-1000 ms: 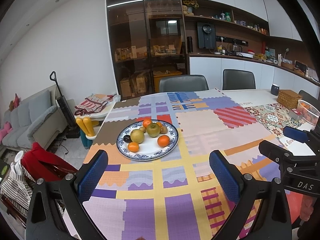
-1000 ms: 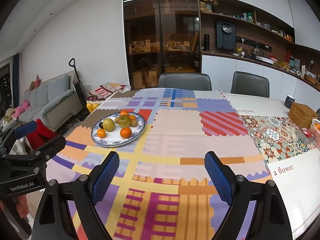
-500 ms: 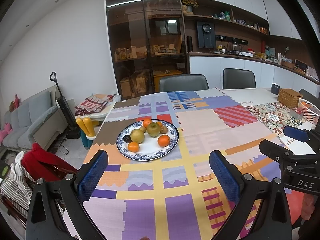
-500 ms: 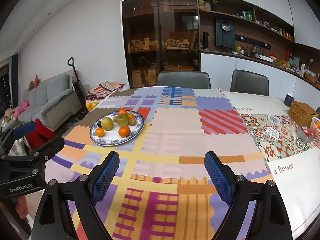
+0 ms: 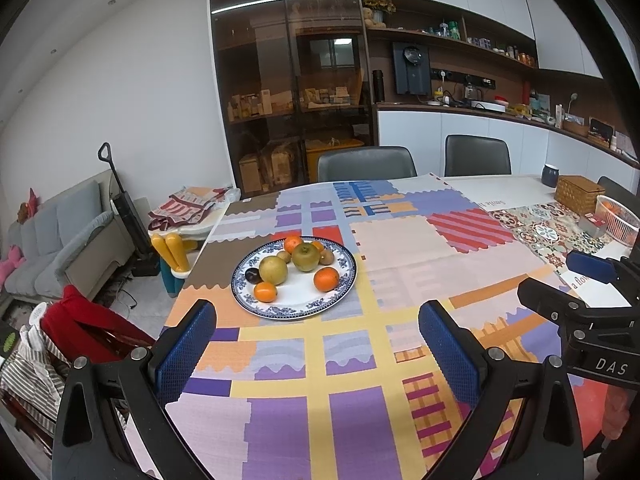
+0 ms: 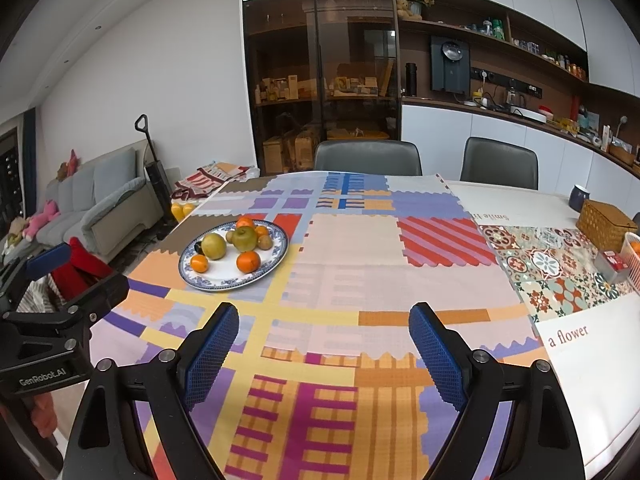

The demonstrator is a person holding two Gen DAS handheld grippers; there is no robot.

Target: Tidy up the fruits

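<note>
A blue-and-white patterned plate (image 5: 344,280) sits on the patchwork tablecloth, left of the table's middle; it also shows in the right wrist view (image 6: 280,254). On it lie two green-yellow pears (image 5: 273,270), several oranges (image 5: 326,279), small kiwis and a dark plum (image 5: 252,276). My left gripper (image 5: 318,350) is open and empty, held above the cloth just short of the plate. My right gripper (image 6: 324,354) is open and empty, to the right of the plate and nearer the table's front edge.
A white wire basket (image 5: 616,220) with oranges, a small red box and a woven box (image 5: 580,194) stand at the table's right end, with a dark mug (image 5: 550,175) behind. Two grey chairs (image 5: 366,164) stand at the far side.
Both views have shifted slightly; the right gripper has drifted a little to the right, so the plate sits further left in its view. Both grippers stay open.
</note>
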